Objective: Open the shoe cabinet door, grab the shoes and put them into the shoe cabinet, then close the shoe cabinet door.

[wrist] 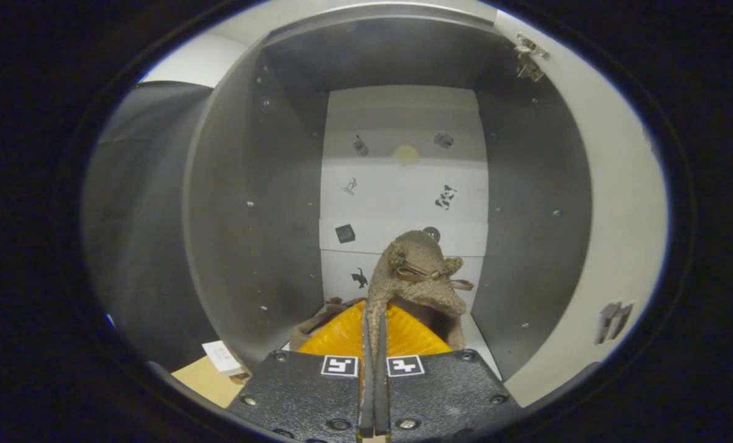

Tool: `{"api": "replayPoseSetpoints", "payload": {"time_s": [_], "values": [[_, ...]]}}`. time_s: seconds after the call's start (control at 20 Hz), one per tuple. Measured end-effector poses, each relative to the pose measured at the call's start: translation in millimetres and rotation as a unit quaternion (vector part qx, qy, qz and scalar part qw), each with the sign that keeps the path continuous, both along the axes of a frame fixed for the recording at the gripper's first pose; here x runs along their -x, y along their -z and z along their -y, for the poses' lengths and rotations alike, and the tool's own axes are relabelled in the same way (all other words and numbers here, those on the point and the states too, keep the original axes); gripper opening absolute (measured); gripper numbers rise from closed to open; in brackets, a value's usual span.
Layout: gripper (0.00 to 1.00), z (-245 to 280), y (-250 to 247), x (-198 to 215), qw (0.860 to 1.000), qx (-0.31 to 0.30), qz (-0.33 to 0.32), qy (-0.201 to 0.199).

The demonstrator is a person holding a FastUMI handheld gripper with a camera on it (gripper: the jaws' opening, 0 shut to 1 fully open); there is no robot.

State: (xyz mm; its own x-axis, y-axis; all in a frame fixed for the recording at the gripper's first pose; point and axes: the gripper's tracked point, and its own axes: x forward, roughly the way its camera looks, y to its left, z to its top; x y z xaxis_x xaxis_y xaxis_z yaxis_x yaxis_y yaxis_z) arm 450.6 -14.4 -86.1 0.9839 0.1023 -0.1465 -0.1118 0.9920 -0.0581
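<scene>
1. The gripper [373,344] has its fingers pressed together on the fuzzy edge of the shoe [412,289].
2. The shoe hangs inside the open shoe cabinet [255,184].
3. It looks soft and light; the edge hold seems enough.

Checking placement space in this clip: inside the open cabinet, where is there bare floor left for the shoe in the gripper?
The gripper is shut on the fuzzy shoe, held up inside the cabinet. A bare strip of floor shows between the shoe and the right wall. The left corner is crowded by another shoe.
</scene>
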Motion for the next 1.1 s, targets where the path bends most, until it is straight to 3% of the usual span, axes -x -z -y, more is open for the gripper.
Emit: {"api": "replayPoseSetpoints", "payload": {"time_s": [0.35, 0.75, 0.85, 1.0, 1.05, 1.1], "values": [[0.04, 30.9, 65.2, -77.9, 0.997, 0.020, -0.059, 0.055], [0.06, 22.0, 87.5, -97.6, 0.995, -0.008, -0.081, 0.052], [0.08, 29.9, 86.9, -100.7, 0.994, 0.015, -0.078, 0.078], [0.17, 35.1, 82.8, -98.9, 0.990, 0.052, -0.080, 0.103], [0.24, 34.4, 79.5, -96.1, 0.990, 0.055, -0.079, 0.103], [0.40, 31.7, 73.0, -91.3, 0.990, 0.054, -0.077, 0.103]]}}
